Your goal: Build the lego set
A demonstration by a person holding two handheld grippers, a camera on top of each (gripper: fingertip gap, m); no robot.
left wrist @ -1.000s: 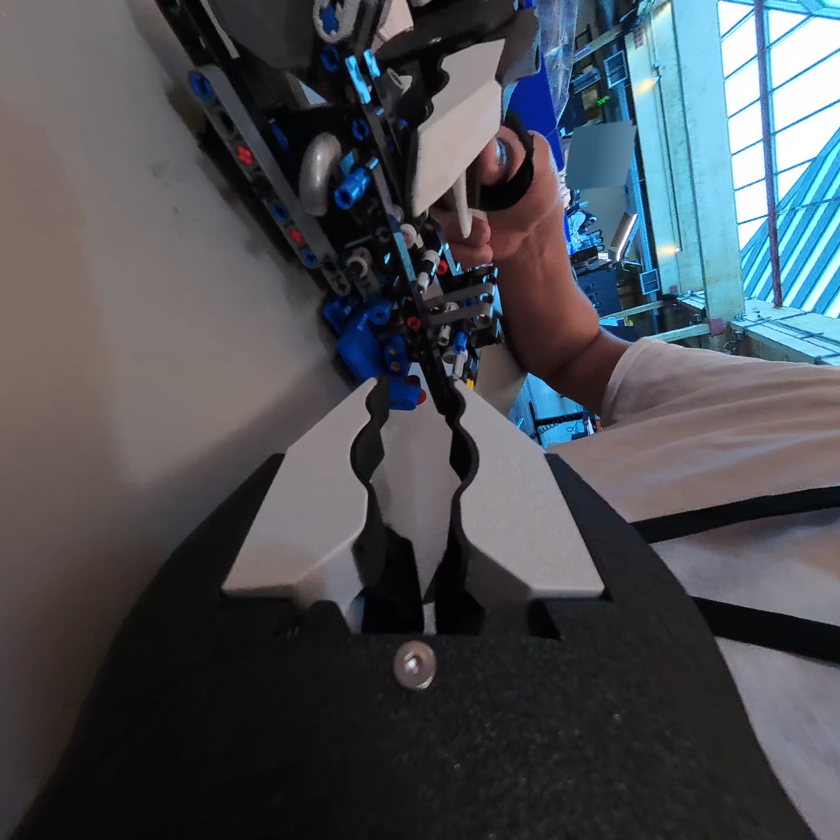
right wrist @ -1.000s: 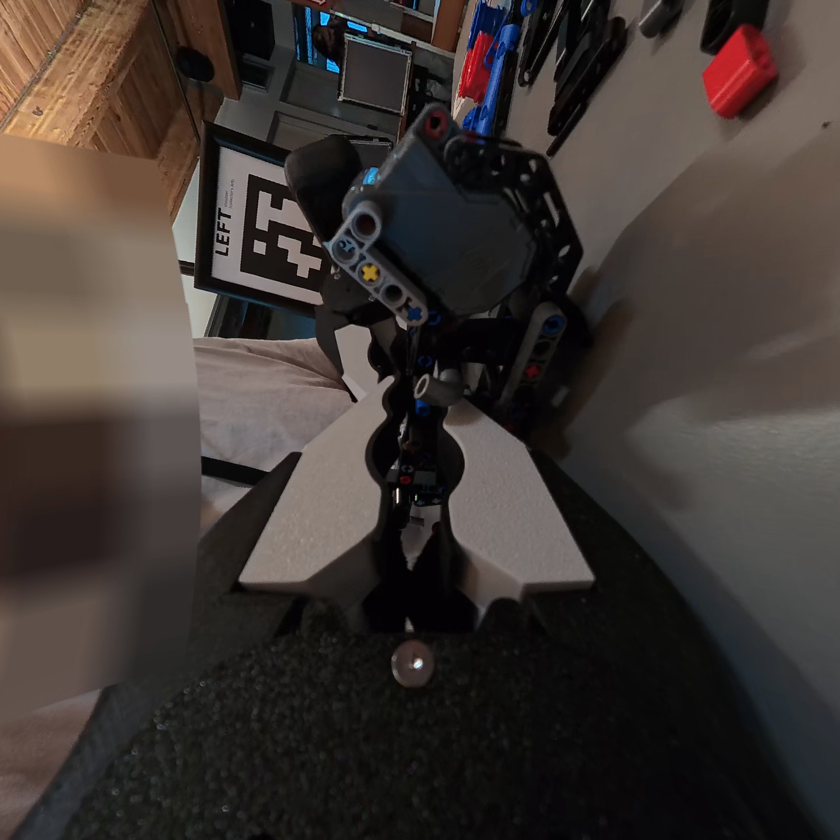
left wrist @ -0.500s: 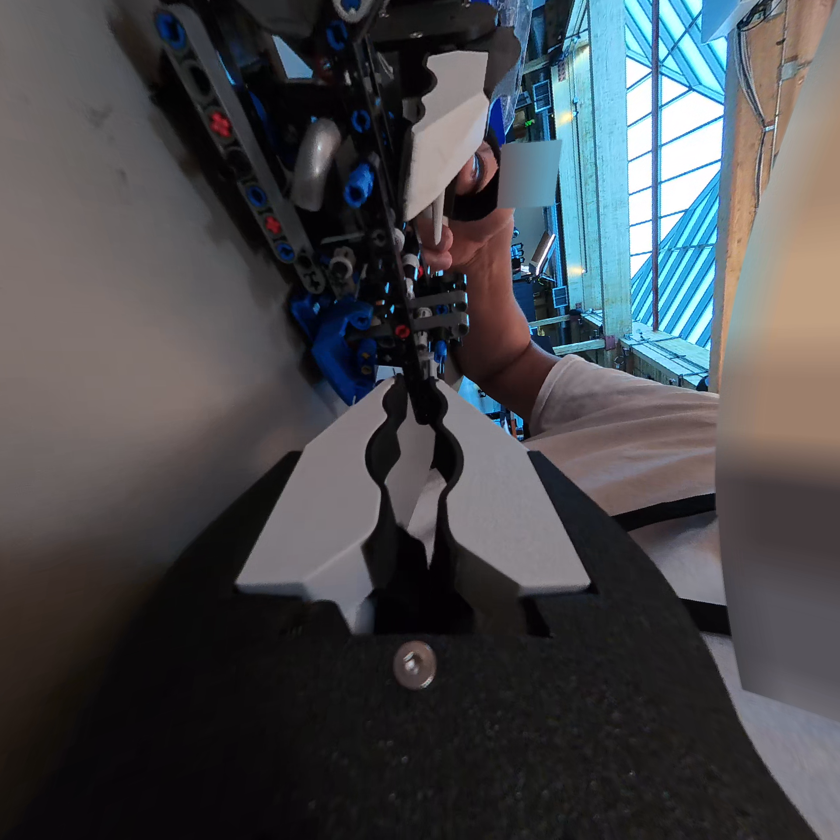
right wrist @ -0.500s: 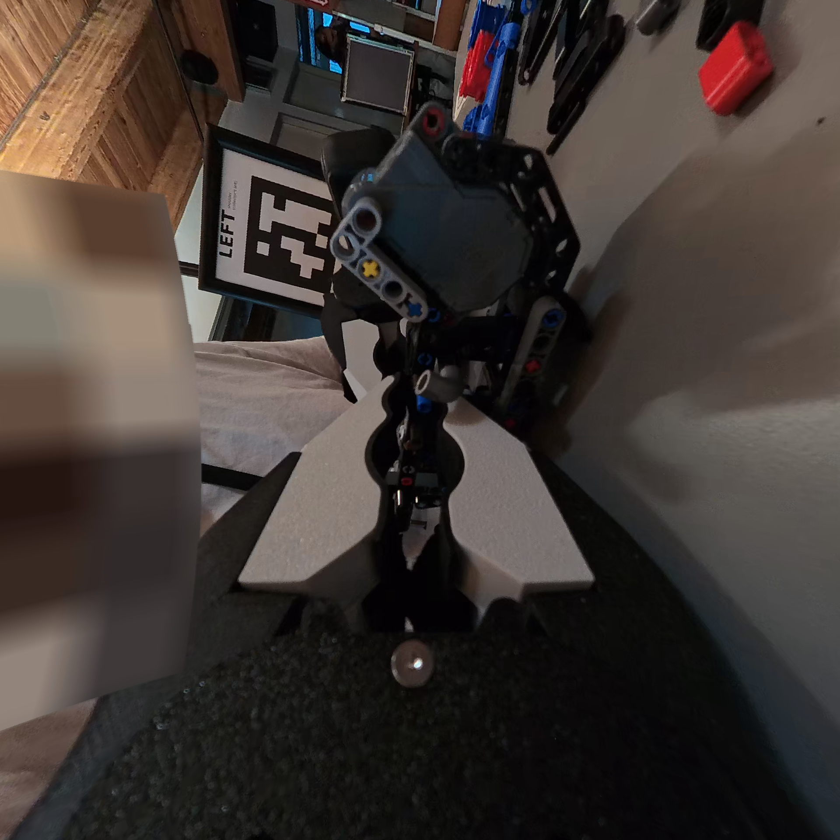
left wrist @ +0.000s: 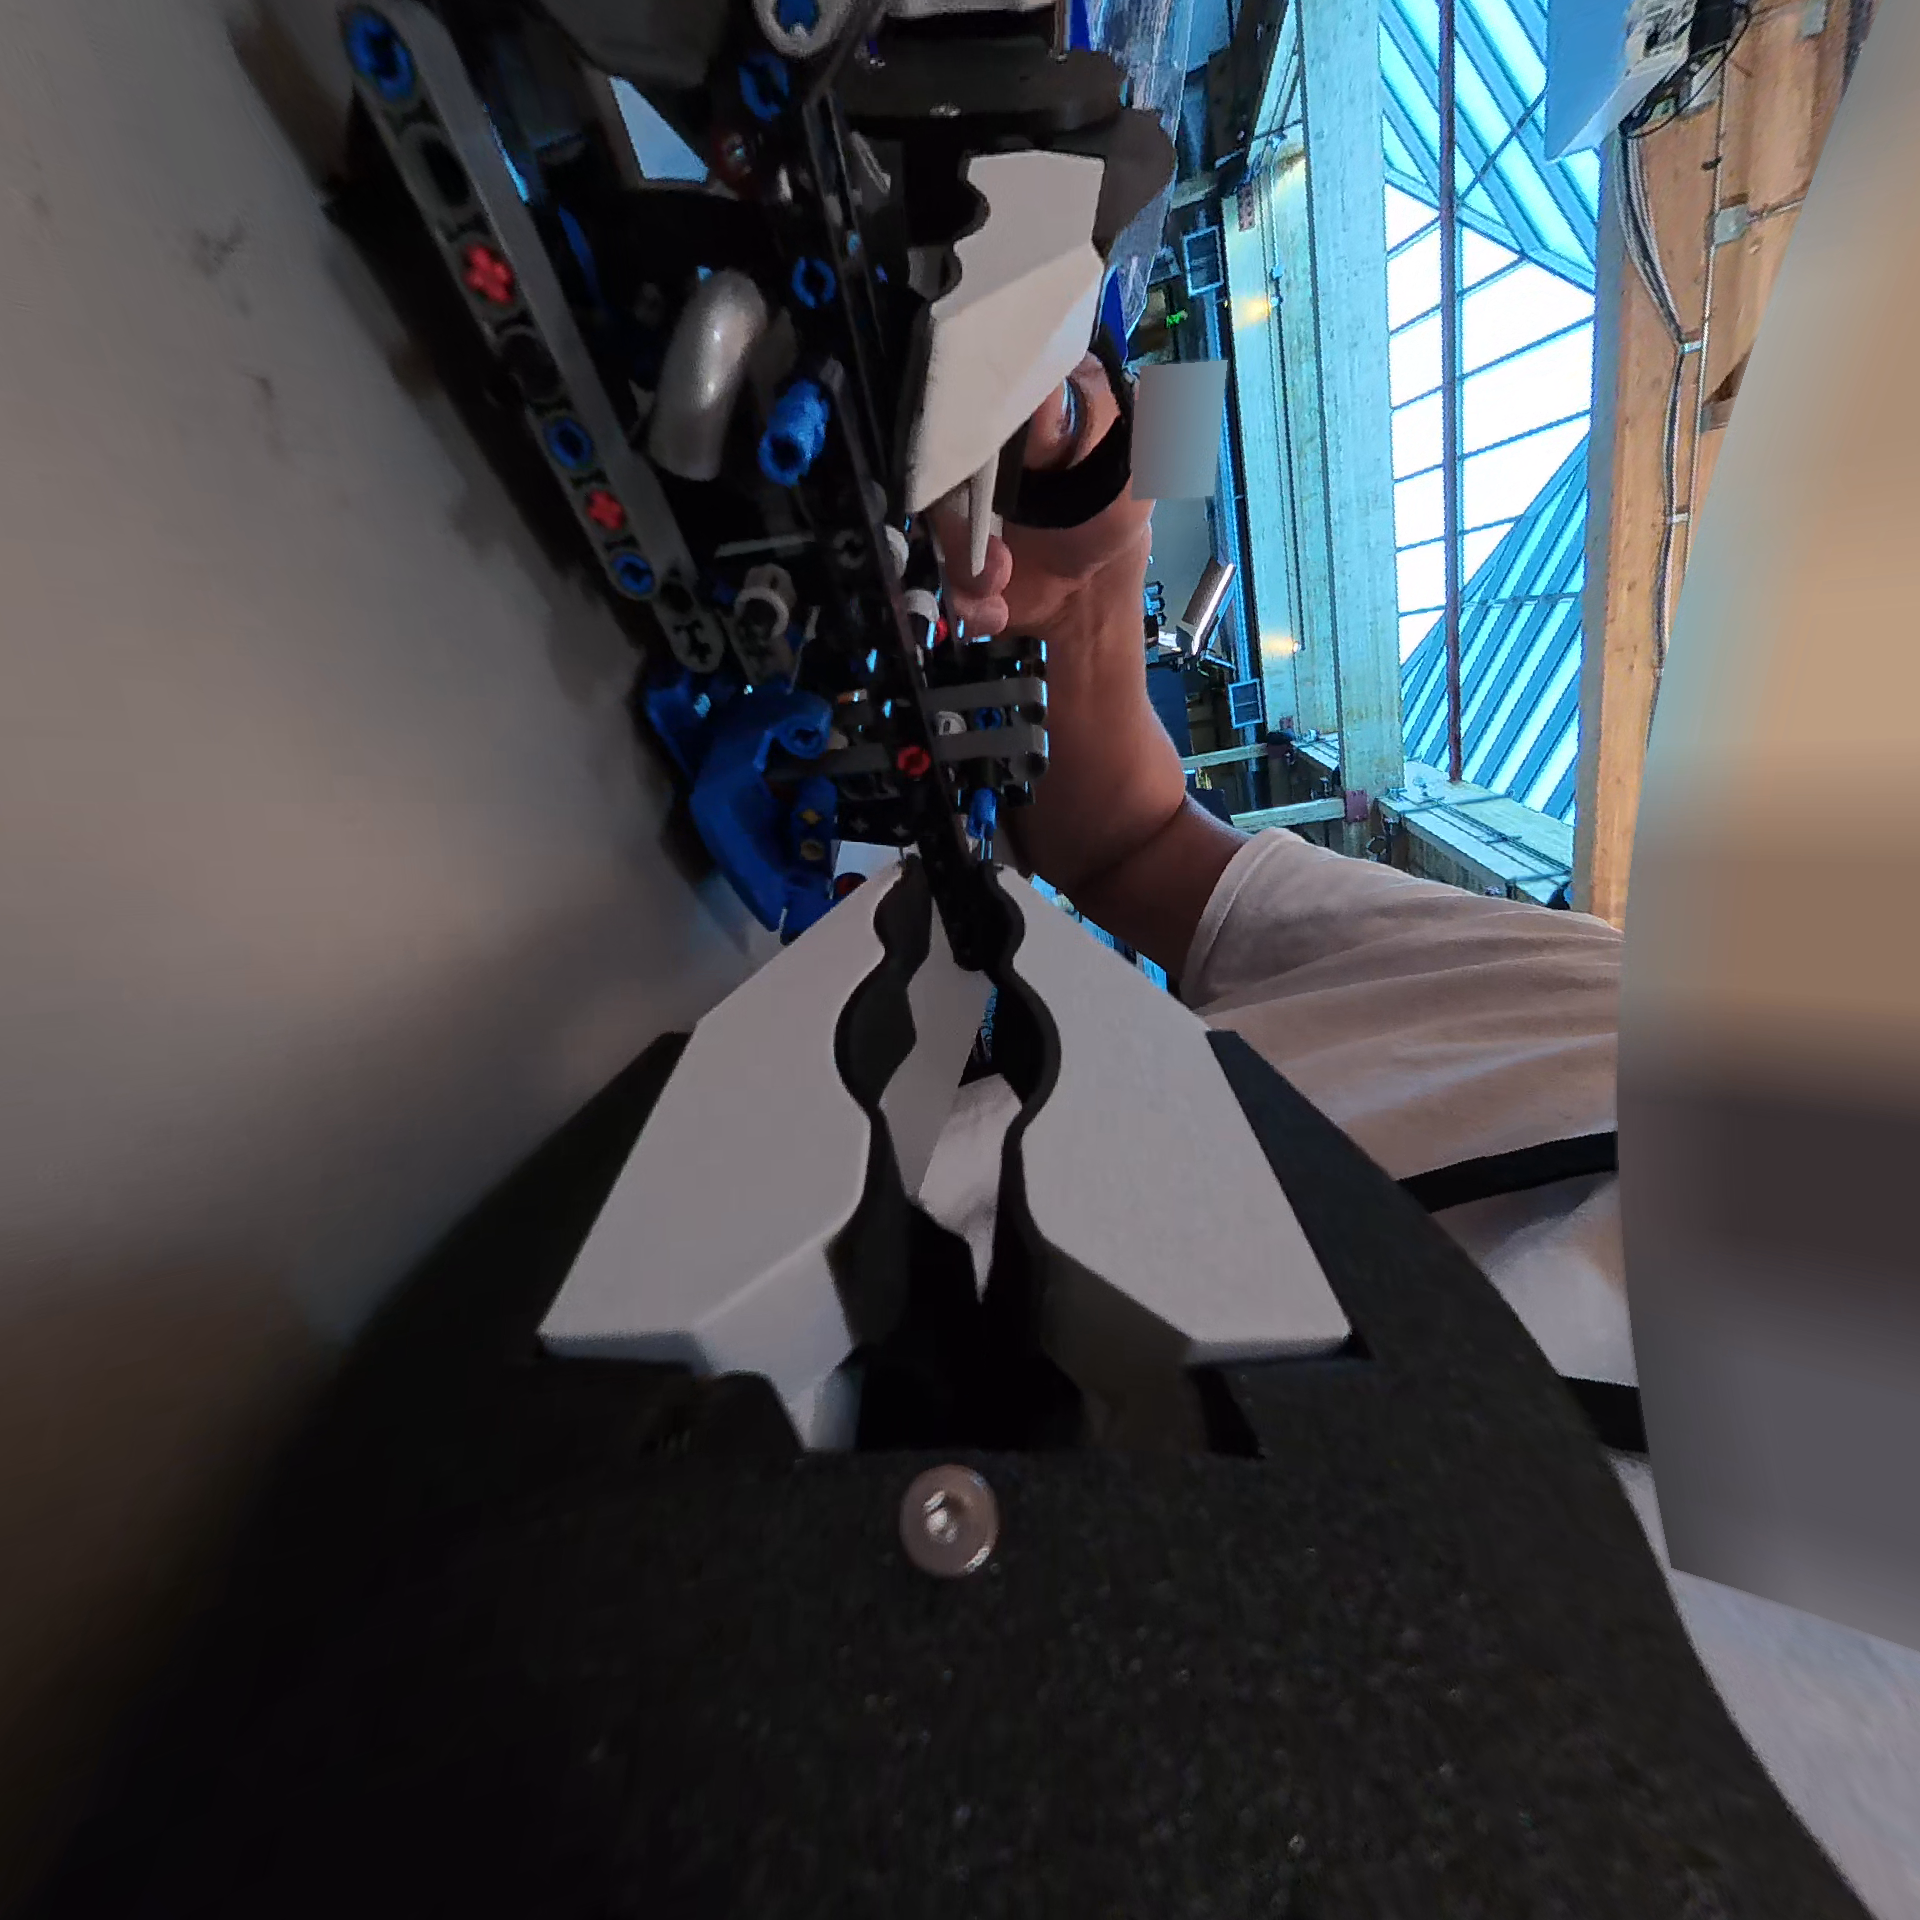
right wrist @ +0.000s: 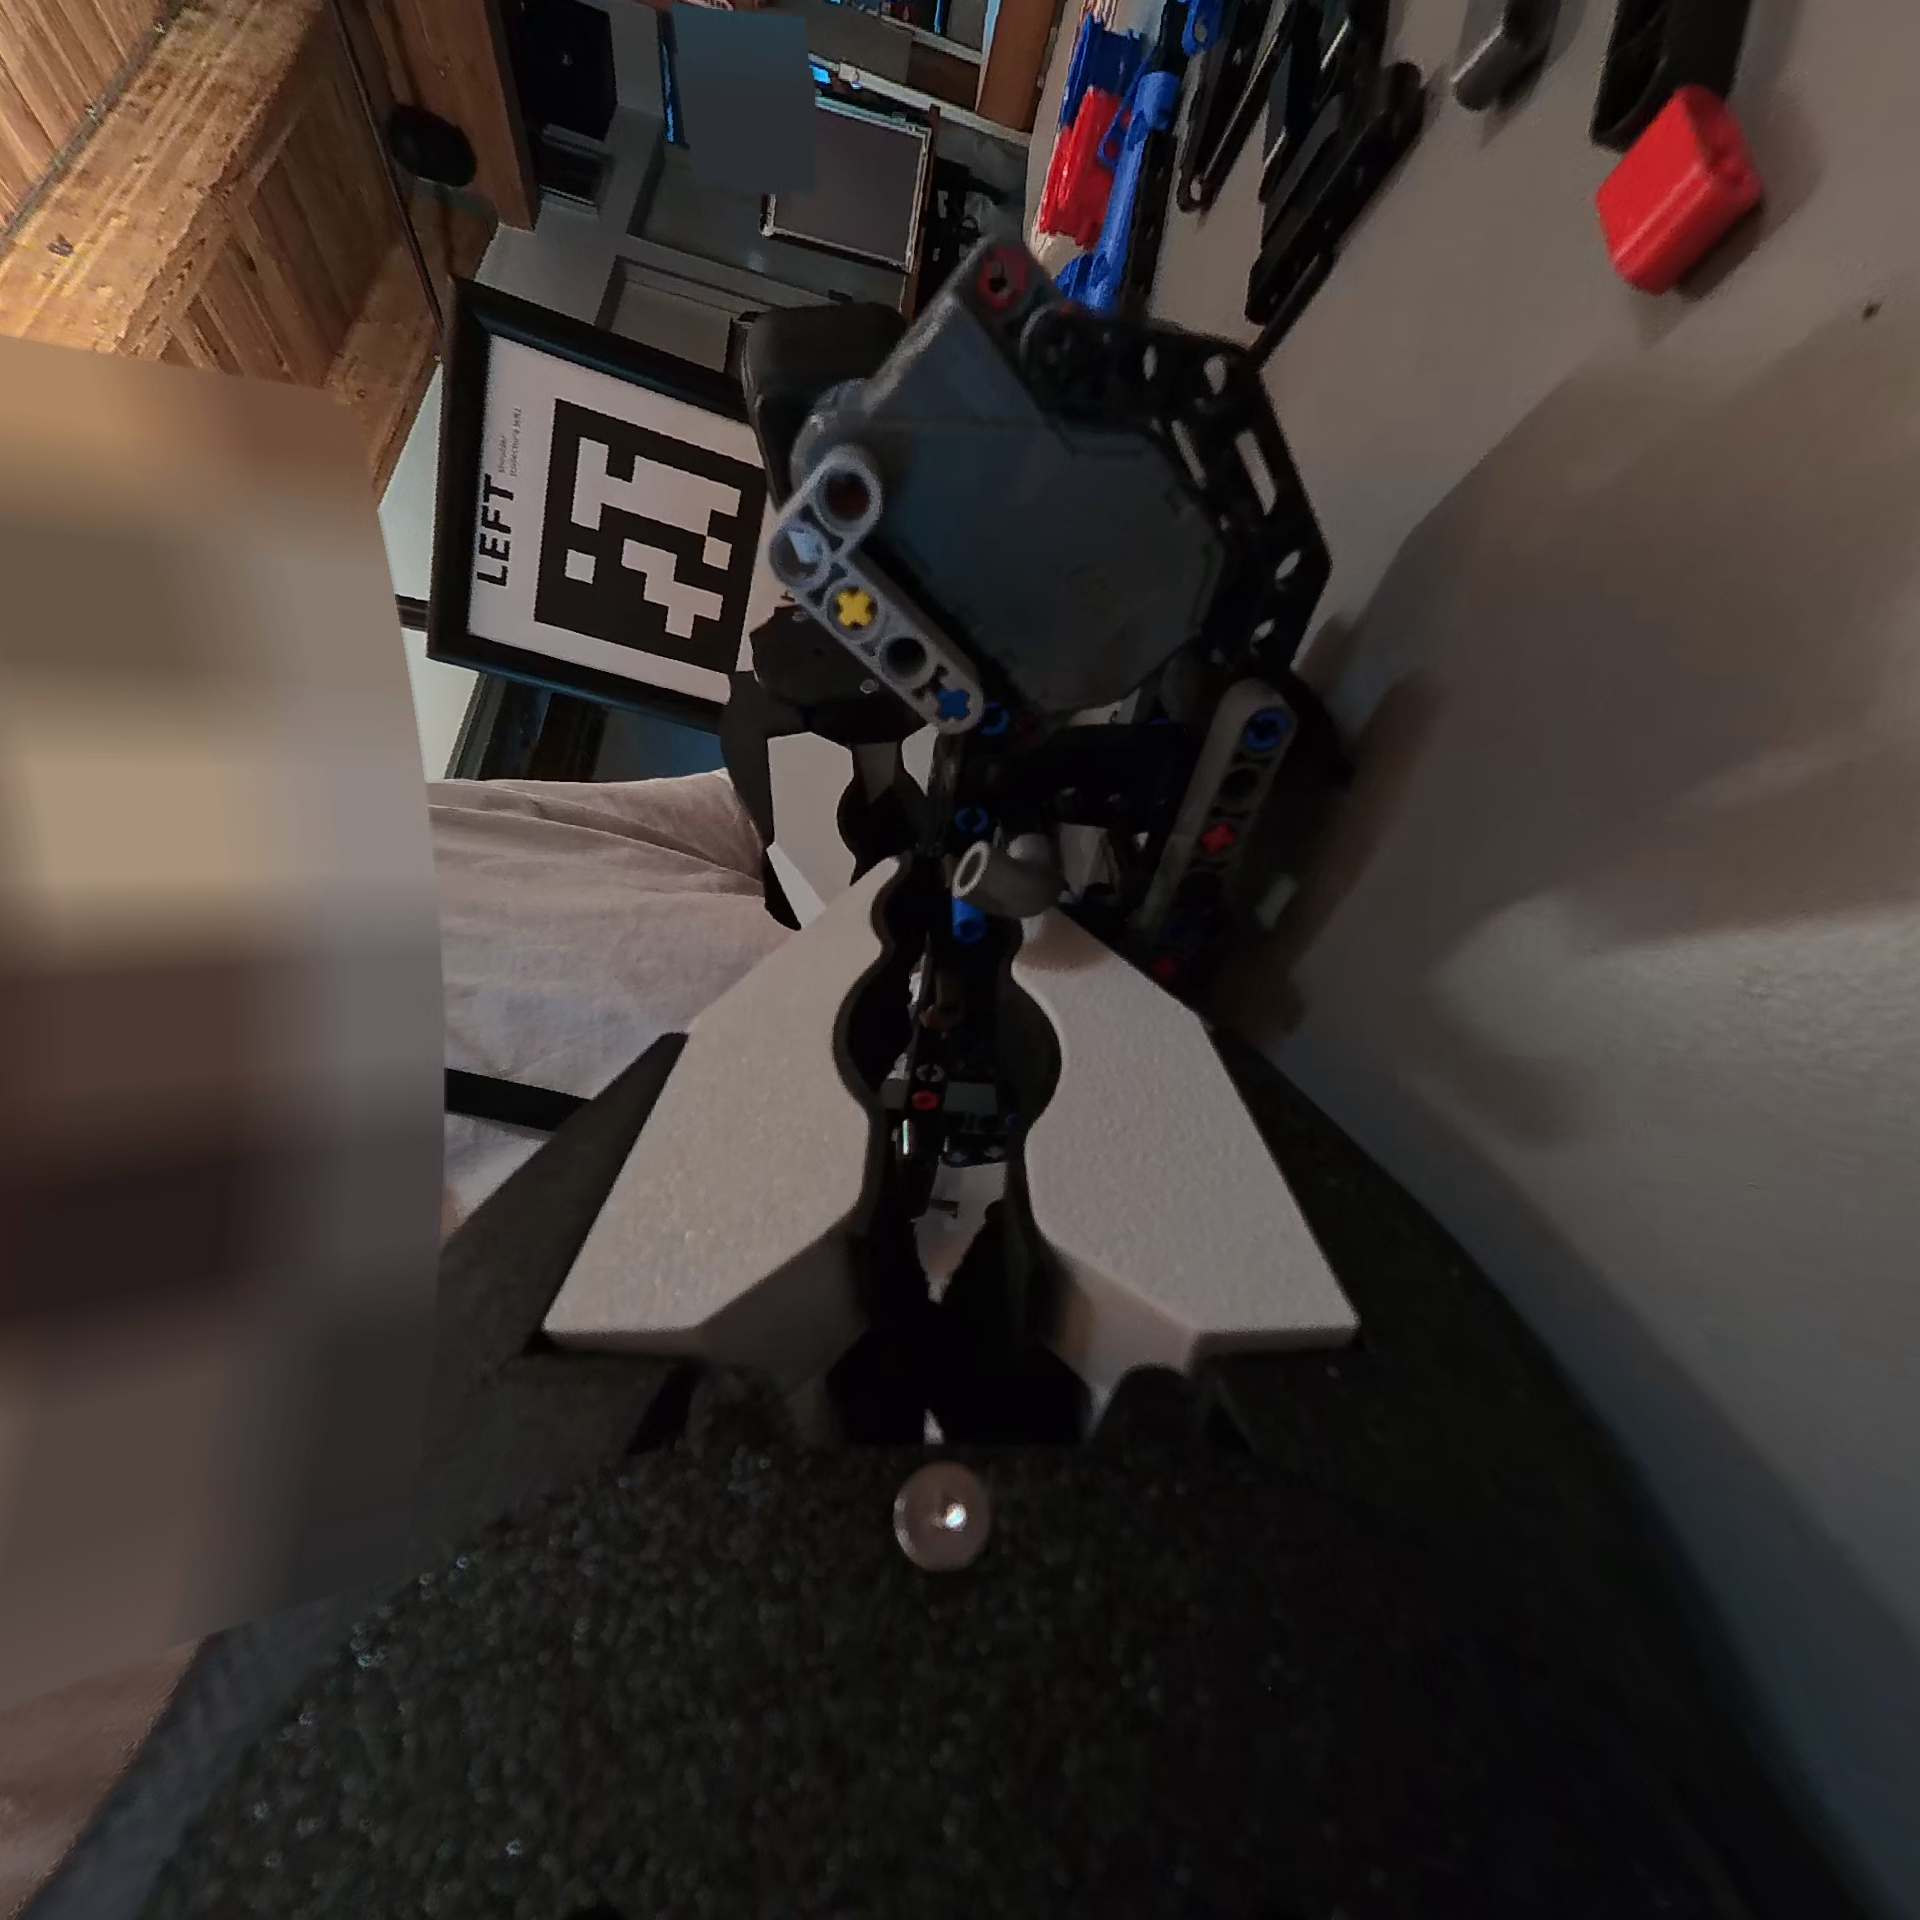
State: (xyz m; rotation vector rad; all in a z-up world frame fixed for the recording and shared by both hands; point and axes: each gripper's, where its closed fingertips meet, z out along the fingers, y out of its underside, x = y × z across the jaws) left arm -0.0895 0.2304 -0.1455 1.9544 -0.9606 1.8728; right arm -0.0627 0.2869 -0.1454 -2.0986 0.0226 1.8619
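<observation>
Here two grippers, left gripper and right gripper, clamp one lego model.

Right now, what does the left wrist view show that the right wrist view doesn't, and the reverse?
Only the left wrist view shows the person's forearm, the bright windows and the blue curved piece at the model's near end. Only the right wrist view shows the dark grey panel on the model, the framed marker card and loose parts on the table, including a red block. Both show the lego model, with the left gripper and right gripper each shut on its thin black frame.
</observation>
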